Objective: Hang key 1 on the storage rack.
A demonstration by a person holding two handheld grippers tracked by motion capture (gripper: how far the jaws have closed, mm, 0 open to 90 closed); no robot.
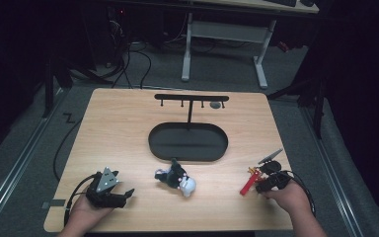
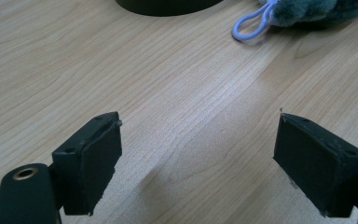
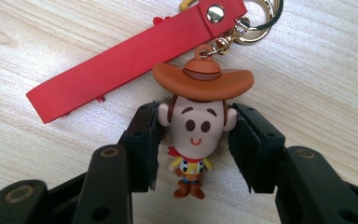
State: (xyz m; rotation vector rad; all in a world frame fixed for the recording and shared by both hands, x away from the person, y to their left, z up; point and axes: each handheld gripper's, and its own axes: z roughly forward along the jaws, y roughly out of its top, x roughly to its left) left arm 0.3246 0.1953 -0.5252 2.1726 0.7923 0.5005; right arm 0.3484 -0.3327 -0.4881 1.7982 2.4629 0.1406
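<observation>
Pale wood grain runs across the table, and near its 5 o'clock corner the right gripper has its jaws closed in on a small cowboy figure. In the right gripper view the two black pads press the sides of the figure's head, just under the wide brown hat, with the ears against the pads and the little body and boots hanging free between the jaws toward 6 o'clock. A red strap lies flat on the wood from the hat's ring out toward 9 o'clock, fixed by a silver rivet to gold key rings at 1 o'clock of the hat. From the high view the strap shows as a short red bar just to the 9 o'clock side of that gripper.

The left gripper rests near the table's 7 o'clock corner with its jaws spread wide and nothing between them; its own view shows bare wood in the gap. A plush toy lies at the table's 6 o'clock edge, between the two grippers, its pale blue loop at 1 o'clock in the left gripper view.

At the table's centre sits a black oval tray, with a black rack of small hooks rising from its 12 o'clock end.
</observation>
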